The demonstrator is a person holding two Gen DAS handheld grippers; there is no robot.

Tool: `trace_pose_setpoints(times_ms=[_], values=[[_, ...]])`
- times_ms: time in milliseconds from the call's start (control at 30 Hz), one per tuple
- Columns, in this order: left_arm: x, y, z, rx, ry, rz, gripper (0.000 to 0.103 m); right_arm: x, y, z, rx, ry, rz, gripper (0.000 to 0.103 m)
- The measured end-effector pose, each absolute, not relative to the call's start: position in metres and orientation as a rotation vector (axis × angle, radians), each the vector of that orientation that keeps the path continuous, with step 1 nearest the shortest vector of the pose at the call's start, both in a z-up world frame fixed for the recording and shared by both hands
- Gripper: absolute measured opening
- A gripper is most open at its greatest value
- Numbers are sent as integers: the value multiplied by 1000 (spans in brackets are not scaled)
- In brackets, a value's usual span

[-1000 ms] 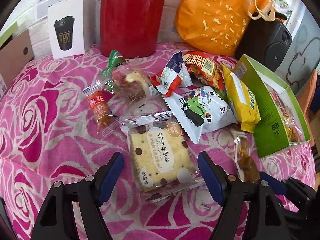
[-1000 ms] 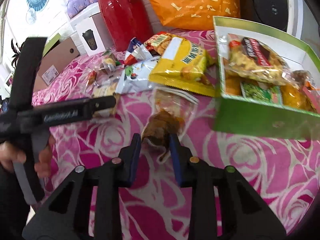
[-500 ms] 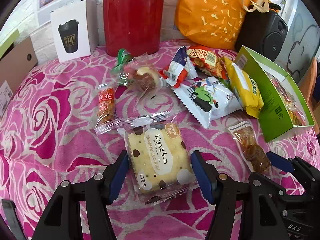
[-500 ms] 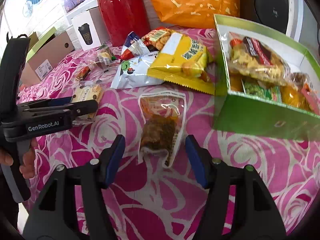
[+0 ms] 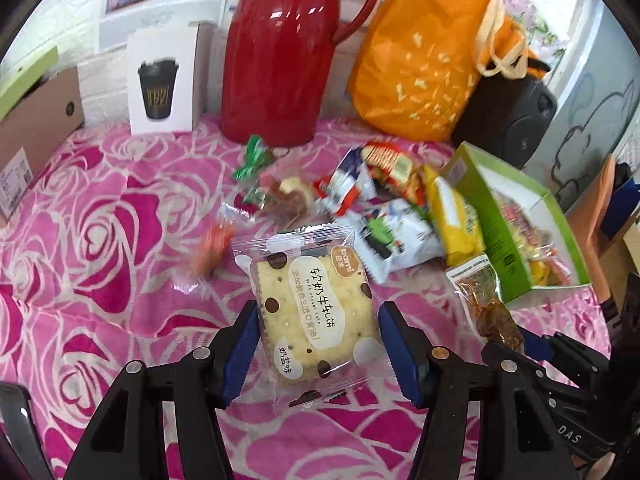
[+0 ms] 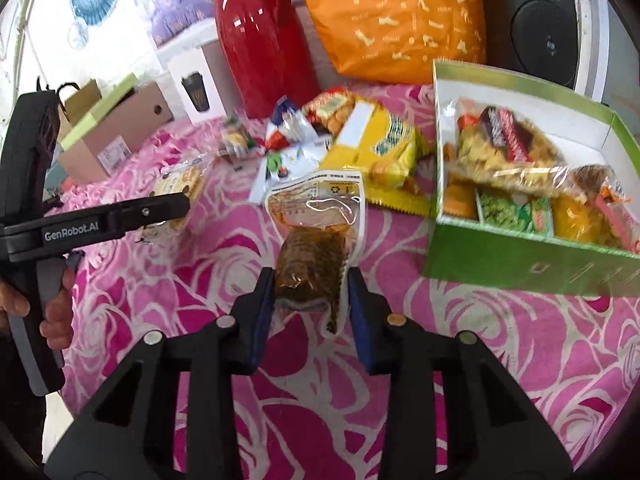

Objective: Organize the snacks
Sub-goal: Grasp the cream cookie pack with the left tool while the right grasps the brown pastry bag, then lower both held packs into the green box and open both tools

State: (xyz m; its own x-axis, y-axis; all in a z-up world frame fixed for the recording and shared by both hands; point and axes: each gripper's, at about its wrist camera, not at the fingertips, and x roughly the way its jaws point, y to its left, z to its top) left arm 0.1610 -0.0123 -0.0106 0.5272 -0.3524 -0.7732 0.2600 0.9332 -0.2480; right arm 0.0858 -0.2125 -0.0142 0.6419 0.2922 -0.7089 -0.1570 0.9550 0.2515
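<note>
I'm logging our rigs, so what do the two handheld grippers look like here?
Both are black plastic with silver rivets and blue pads lining the jaws. The left gripper shows a black pistol handle with a grey trigger part and white "GenRobot.AI" lettering in the right wrist view. The right gripper bears "DAS" in the left wrist view.

The left tool (image 5: 318, 346) grips a cracker packet (image 5: 316, 312) at both sides above the rose-patterned worktop (image 5: 100, 260).

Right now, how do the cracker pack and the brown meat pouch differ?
The cracker pack is square, pale with brown dots; the meat pouch is long, clear, its contents dark brown. The left gripper spans the cracker pack widely; the right gripper pinches the pouch narrowly. Both packets are sealed.
</note>
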Motion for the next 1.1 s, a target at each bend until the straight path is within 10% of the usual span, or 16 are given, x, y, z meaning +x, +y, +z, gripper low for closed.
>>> trace_pose_setpoints(times_ms=[1100], values=[[181,-304,40,138,871,-814,61,60,-438,7,334,650,-222,38]])
